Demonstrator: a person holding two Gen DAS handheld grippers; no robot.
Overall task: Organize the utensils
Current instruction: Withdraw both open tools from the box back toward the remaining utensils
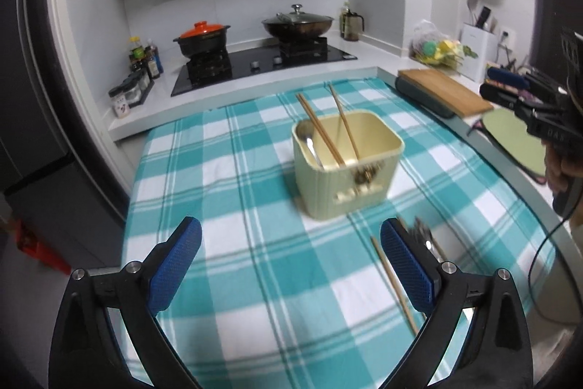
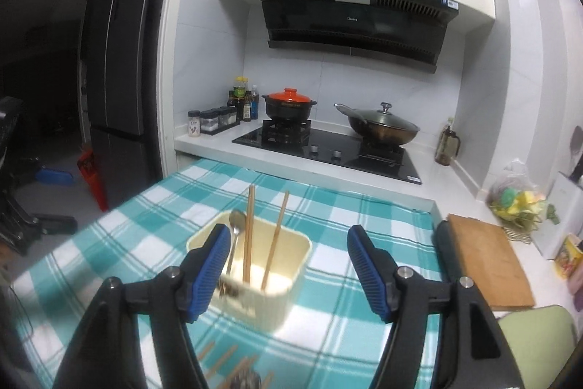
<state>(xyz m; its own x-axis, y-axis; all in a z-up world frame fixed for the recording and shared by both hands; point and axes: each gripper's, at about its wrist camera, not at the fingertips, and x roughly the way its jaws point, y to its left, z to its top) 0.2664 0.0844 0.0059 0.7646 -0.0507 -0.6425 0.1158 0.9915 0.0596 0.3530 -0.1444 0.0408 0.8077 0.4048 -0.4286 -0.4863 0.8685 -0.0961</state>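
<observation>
A cream utensil holder (image 1: 348, 163) stands on the teal checked cloth (image 1: 226, 206); it also shows in the right wrist view (image 2: 255, 276). Inside it lean two wooden chopsticks (image 1: 320, 130) and a metal spoon (image 1: 313, 144), which also show in the right wrist view: the chopsticks (image 2: 249, 232) and the spoon (image 2: 236, 232). Loose chopsticks (image 1: 395, 283) and metal cutlery (image 1: 424, 236) lie on the cloth in front of the holder, beside my left gripper's right finger. More chopsticks (image 2: 226, 360) lie below my right gripper. My left gripper (image 1: 291, 265) is open and empty. My right gripper (image 2: 286, 268) is open and empty above the holder.
A wooden cutting board (image 1: 444, 90) lies right of the cloth. Behind it is a gas hob (image 1: 262, 64) with an orange-lidded pot (image 1: 202, 39) and a wok (image 1: 297, 22). Spice jars (image 1: 127, 93) stand at the left, and a fridge (image 2: 120, 79) at the far left.
</observation>
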